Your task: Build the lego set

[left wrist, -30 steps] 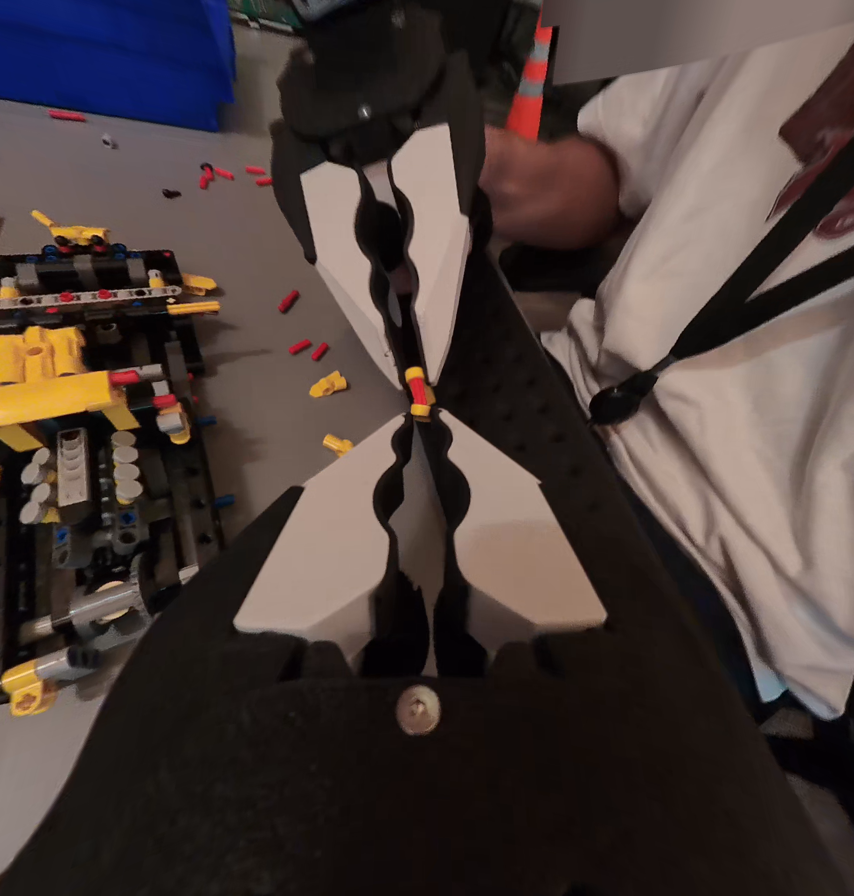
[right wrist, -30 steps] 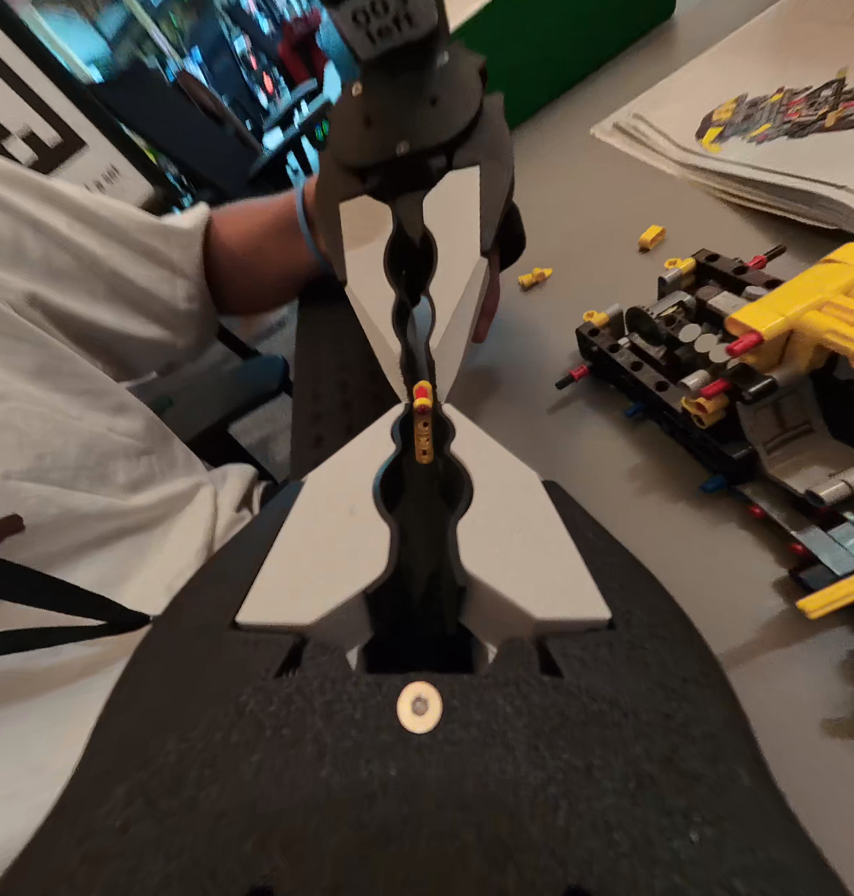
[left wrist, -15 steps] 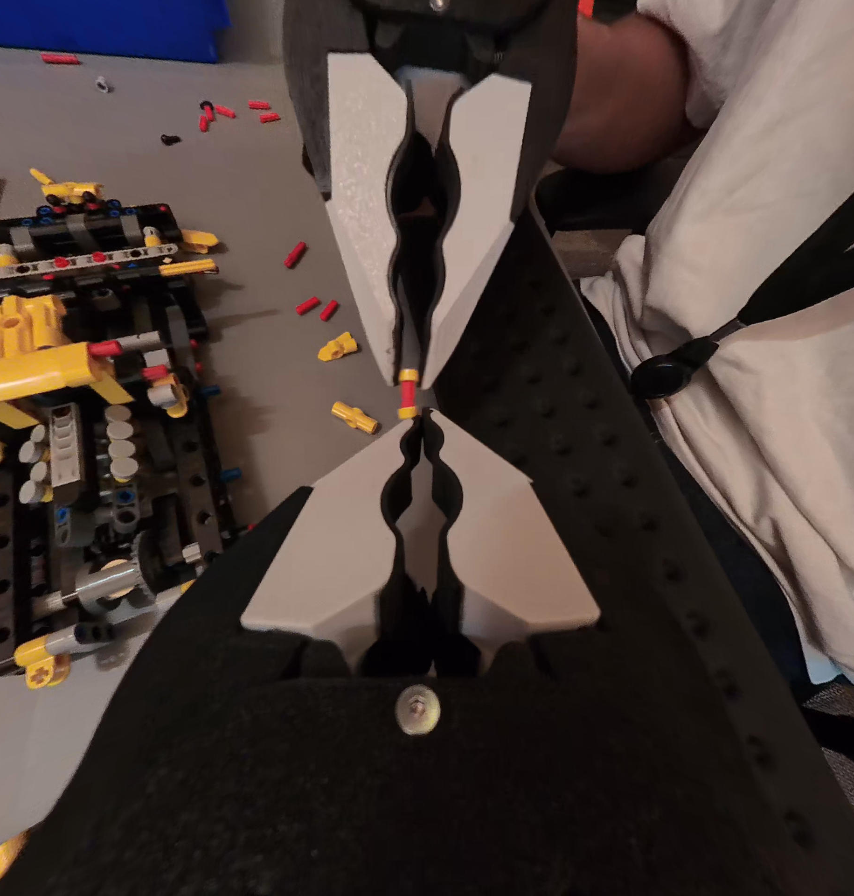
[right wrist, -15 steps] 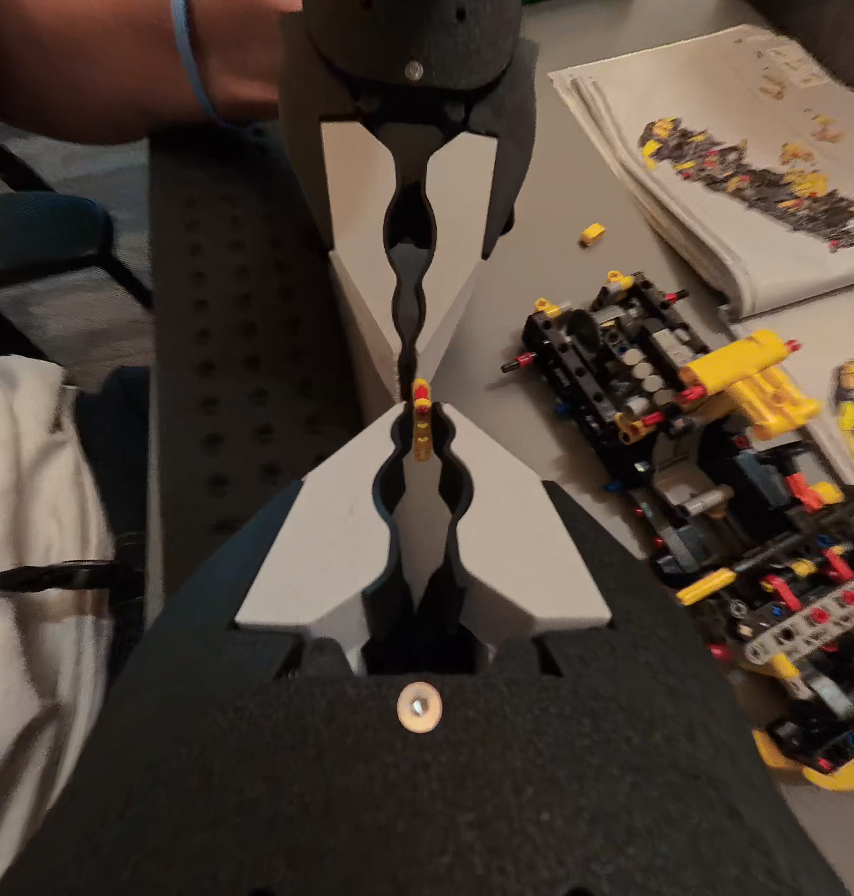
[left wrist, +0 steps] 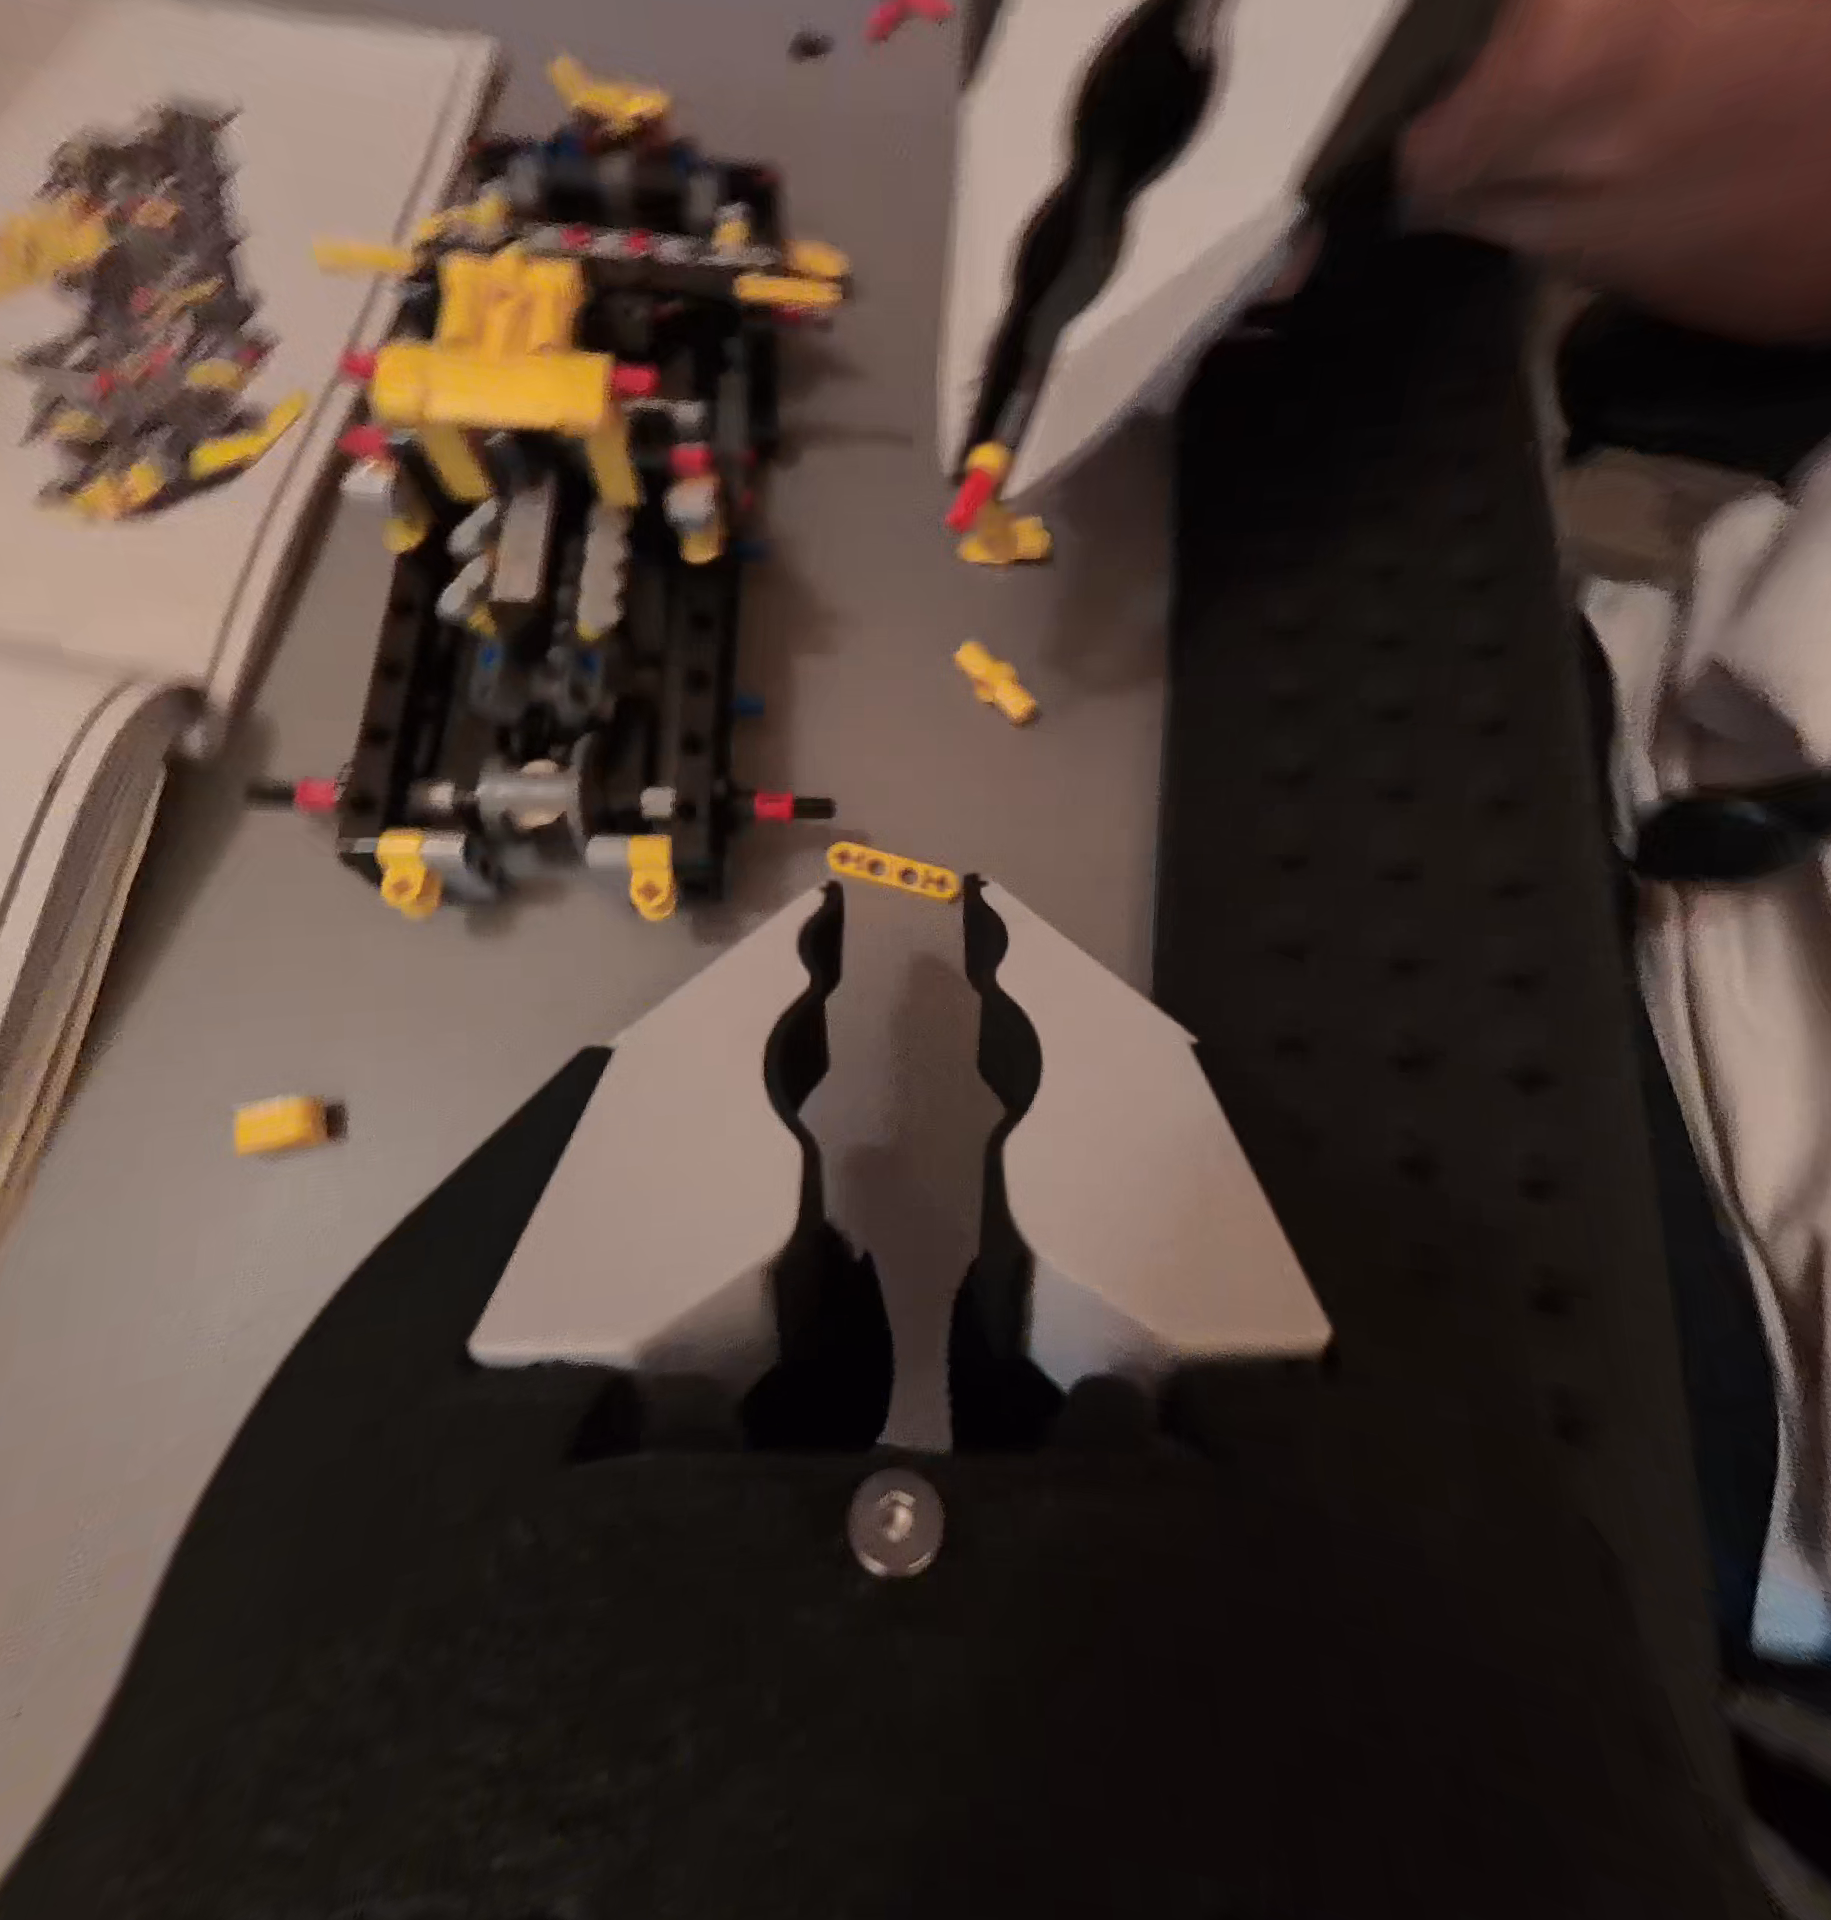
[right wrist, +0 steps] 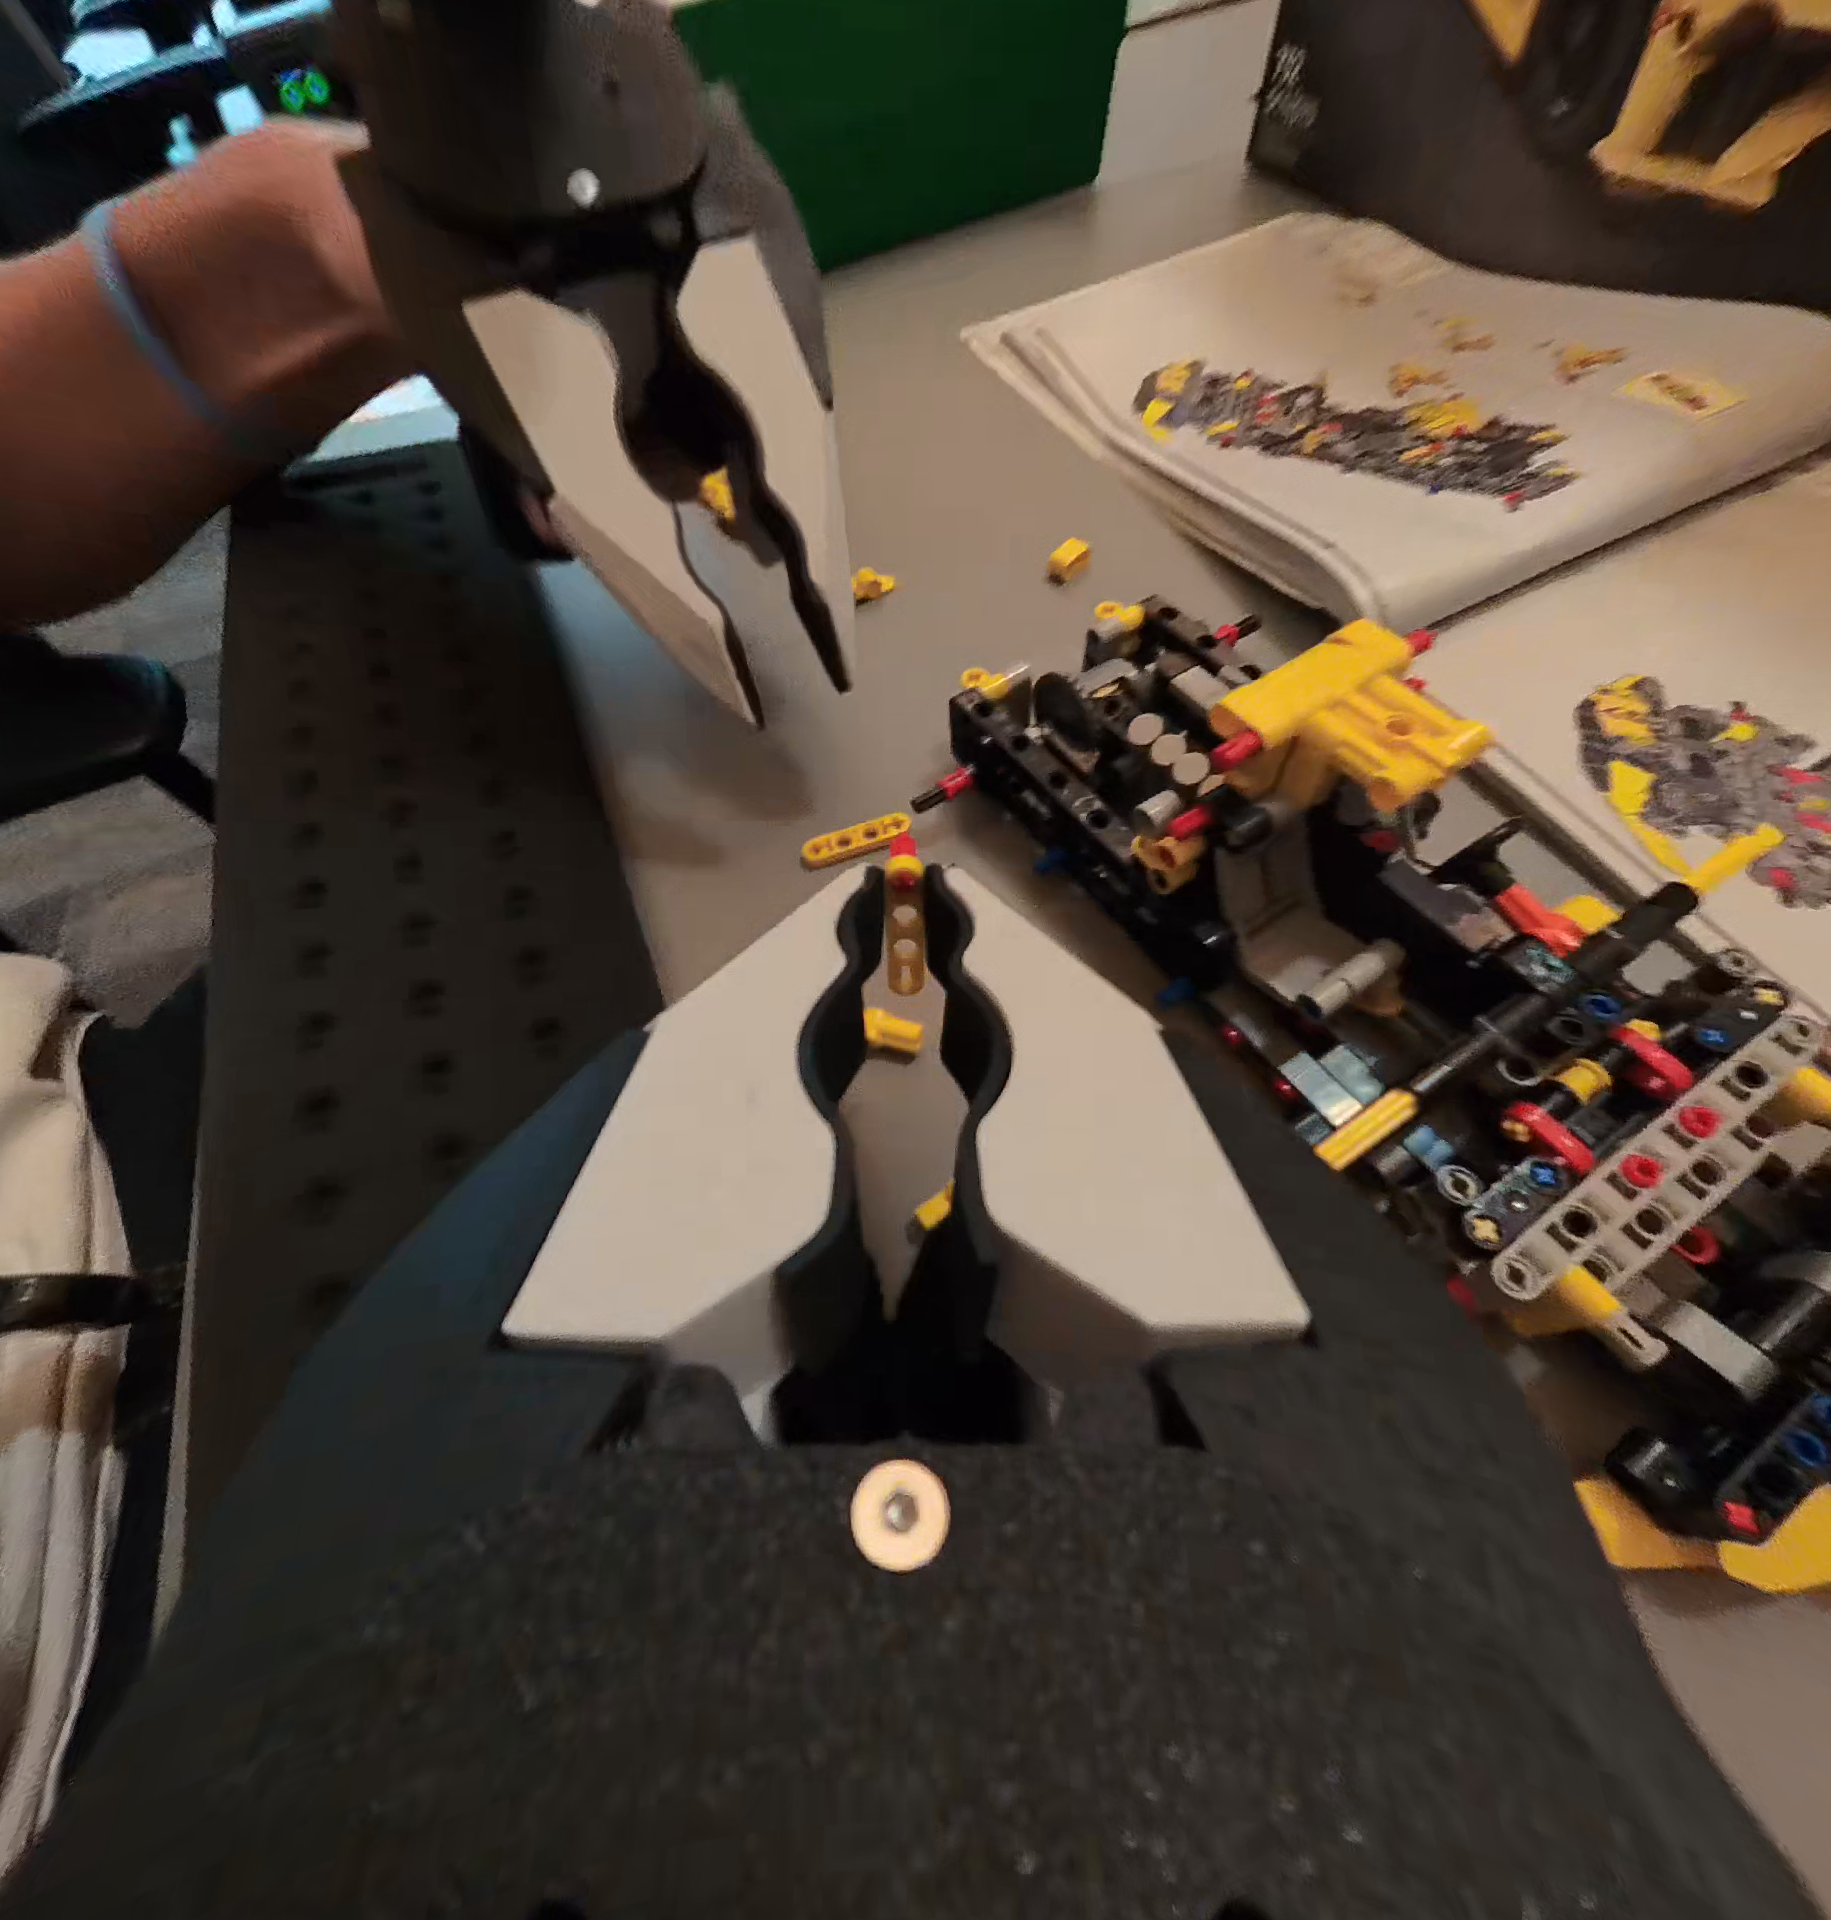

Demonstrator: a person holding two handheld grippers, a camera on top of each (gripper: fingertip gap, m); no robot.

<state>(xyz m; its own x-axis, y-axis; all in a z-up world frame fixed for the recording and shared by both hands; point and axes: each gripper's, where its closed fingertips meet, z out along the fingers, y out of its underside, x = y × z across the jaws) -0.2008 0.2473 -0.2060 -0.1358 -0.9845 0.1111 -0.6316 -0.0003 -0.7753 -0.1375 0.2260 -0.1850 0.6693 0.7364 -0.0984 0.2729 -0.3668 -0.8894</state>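
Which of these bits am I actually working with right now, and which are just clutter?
In play: pinned beam in right gripper; flat beam by open left gripper; chassis; manual.
Lying about: yellow connector; yellow block; box; green bin.

Legible text: none confirmed. Product box (right wrist: 1576,114), far right corner of table (right wrist: 994,488): faint print, unreadable. Open instruction booklet (right wrist: 1410,416): pictures only, blurred.
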